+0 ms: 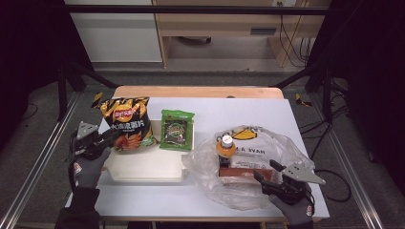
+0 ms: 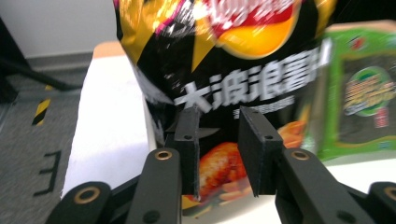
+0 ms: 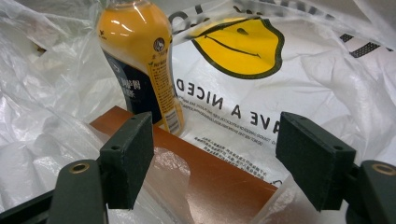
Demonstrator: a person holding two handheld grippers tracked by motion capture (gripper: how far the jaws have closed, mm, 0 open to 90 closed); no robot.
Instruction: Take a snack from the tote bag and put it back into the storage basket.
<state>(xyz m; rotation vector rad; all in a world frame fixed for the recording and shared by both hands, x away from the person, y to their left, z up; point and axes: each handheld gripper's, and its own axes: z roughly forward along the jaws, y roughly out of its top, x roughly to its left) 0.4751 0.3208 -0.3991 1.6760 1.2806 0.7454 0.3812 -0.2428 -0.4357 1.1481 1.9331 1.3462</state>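
Left claw (image 1: 106, 137) jaws are seen parted at the lower edge of the chip bag (image 1: 127, 123), with the bag's bottom corner between them; in the left gripper view (image 2: 218, 154) a gap shows on either side of the foil, so nothing is judged to be pinched. Right claw (image 1: 267, 173) jaws are held wide apart over the brown box (image 1: 246, 172) inside the clear plastic bag (image 1: 248, 164), with loose film lying between the pads (image 3: 128, 156) but not squeezed.

For the step in hand, judged to be the moving of the chip bag into the plastic bag, the crimped seam should be gripped rather than the puffed body, so that the contents are not crushed, and the bag mouth should be kept spread by the right claw.

Farther off, the orange bottle (image 1: 225, 148) is seen upright behind the box, the chip bag rests partly on the white tray (image 1: 143, 167), and the green packet (image 1: 177, 130) lies just beside it on the worktop (image 1: 157, 195).

Hard to make out: where the bag mouth lies, since the film is crumpled; the left gripper view is blurred; the box is cut off by the claw
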